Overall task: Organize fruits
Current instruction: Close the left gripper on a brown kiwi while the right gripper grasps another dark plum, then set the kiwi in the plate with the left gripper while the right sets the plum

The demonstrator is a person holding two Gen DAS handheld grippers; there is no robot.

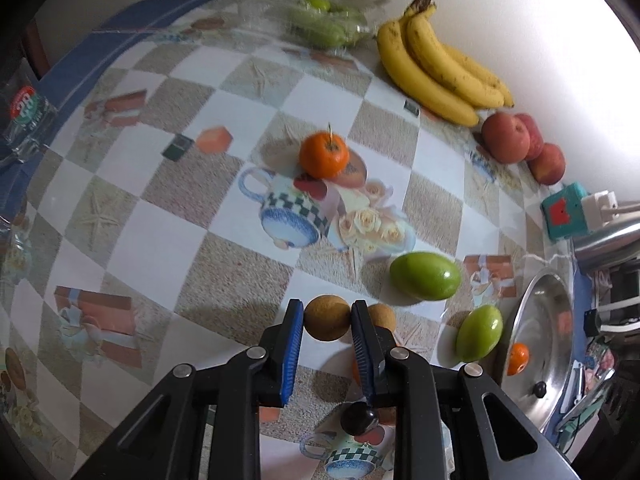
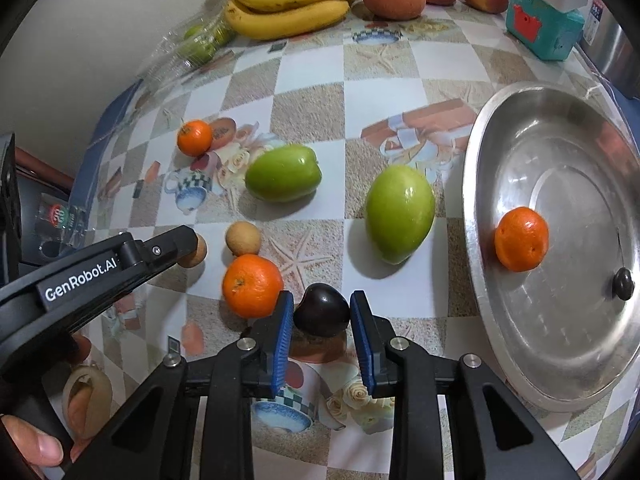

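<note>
1. Fruits mostly lie loose: one orange point(image 2: 521, 239) already sits in the steel tray point(image 2: 520, 128), right of the jaws.
2. Right gripper point(image 2: 322, 314) is clamped on a dark plum point(image 2: 321, 310).
3. Left gripper point(image 1: 327, 317) is clamped on a brown longan point(image 1: 327, 317).
4. Beyond the jaws, green mangoes point(image 2: 283, 173) and two oranges remain unsorted.

Checkered beige-and-white tablecloth point(image 2: 384, 80) — yellow bananas point(image 2: 288, 4), orange tangerine point(image 2: 521, 239), silvery tray point(image 2: 560, 360).
</note>
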